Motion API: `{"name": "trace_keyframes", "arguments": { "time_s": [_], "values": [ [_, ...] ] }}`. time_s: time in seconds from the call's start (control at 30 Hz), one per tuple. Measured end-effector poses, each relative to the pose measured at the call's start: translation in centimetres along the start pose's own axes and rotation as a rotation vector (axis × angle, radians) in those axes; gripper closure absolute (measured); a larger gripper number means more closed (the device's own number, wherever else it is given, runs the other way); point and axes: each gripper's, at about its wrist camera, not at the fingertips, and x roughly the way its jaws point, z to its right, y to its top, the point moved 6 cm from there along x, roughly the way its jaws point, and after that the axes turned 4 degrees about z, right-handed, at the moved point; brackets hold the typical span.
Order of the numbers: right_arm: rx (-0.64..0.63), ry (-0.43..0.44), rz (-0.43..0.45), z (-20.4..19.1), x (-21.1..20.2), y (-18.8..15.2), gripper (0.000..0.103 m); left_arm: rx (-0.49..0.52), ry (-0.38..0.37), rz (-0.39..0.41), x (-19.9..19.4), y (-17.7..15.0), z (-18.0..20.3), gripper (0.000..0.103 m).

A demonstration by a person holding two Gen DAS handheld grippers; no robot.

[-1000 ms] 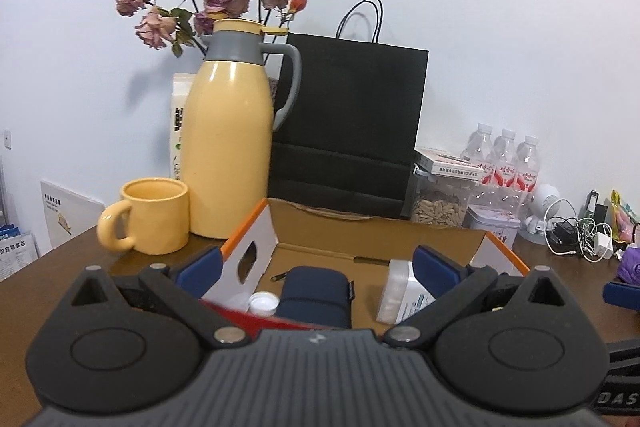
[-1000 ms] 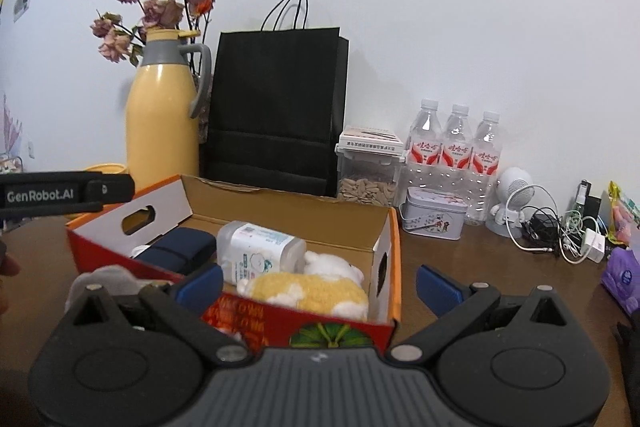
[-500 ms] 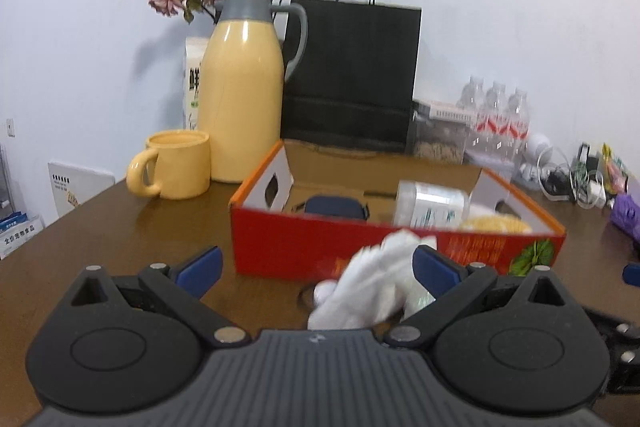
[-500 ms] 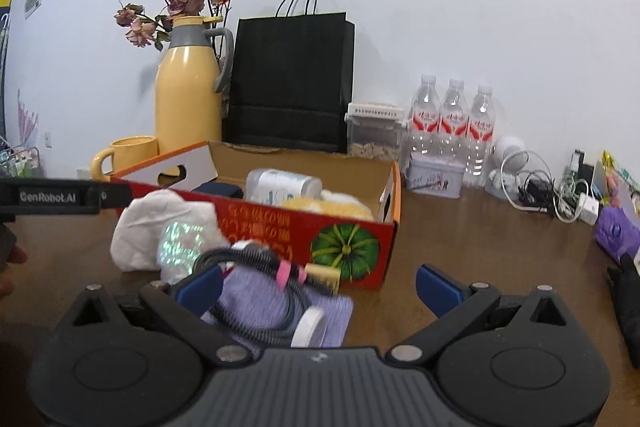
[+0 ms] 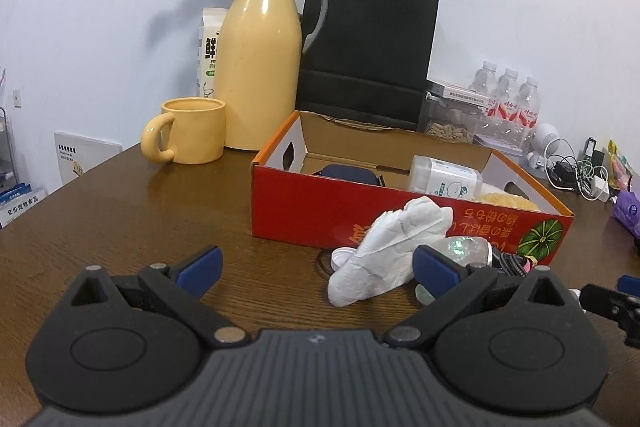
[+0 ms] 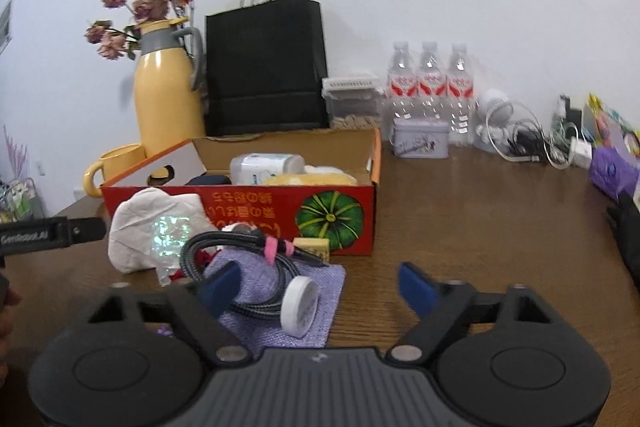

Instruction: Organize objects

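Note:
A red cardboard box (image 5: 320, 211) (image 6: 260, 203) lies open on the brown table, holding a white bottle (image 5: 446, 179), a navy case (image 5: 348, 174) and something yellow and fluffy (image 6: 308, 179). In front of it lie a crumpled white tissue (image 5: 388, 247) (image 6: 136, 227), a coiled black cable (image 6: 240, 247), a purple cloth (image 6: 320, 279) and a small white round jar (image 6: 300, 307). My left gripper (image 5: 316, 267) stands open, with the tissue just inside its right finger. My right gripper (image 6: 320, 287) has its jaws closing around the jar, cable and cloth, with the pads clear of them.
Behind the box stand a yellow thermos (image 5: 260, 67), a yellow mug (image 5: 192, 135), dried roses and a black paper bag (image 5: 368, 47). To the right are water bottles (image 6: 428, 83), a grey tin (image 6: 420, 143), tangled chargers (image 6: 532, 143) and a purple packet (image 6: 612, 171).
Both grippers have drawn back from over the box and sunk to the table in front of it. The right gripper's jaws have narrowed and its view has tilted.

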Motion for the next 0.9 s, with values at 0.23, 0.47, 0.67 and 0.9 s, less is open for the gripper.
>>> {"name": "trace_keyframes", "arguments": {
  "time_s": [0.23,0.47,0.67,0.9],
  "values": [
    [0.101,0.050,-0.088,0.6,1.8,-0.8,0.070,-0.018,-0.105,0.028,-1.2,0.6,2.6,0.000],
    [0.096,0.096,-0.090,-0.1,1.8,-1.0,0.089,0.064,-0.191,-0.048,-0.3,0.1,9.0,0.008],
    [0.109,0.101,-0.089,0.1,1.6,-0.9,0.093,0.066,-0.179,-0.163,1.8,-1.6,11.0,0.068],
    [0.099,0.064,-0.073,0.7,1.2,-0.8,0.095,0.095,-0.161,-0.140,1.4,-1.9,10.9,0.079]
  ]
}}
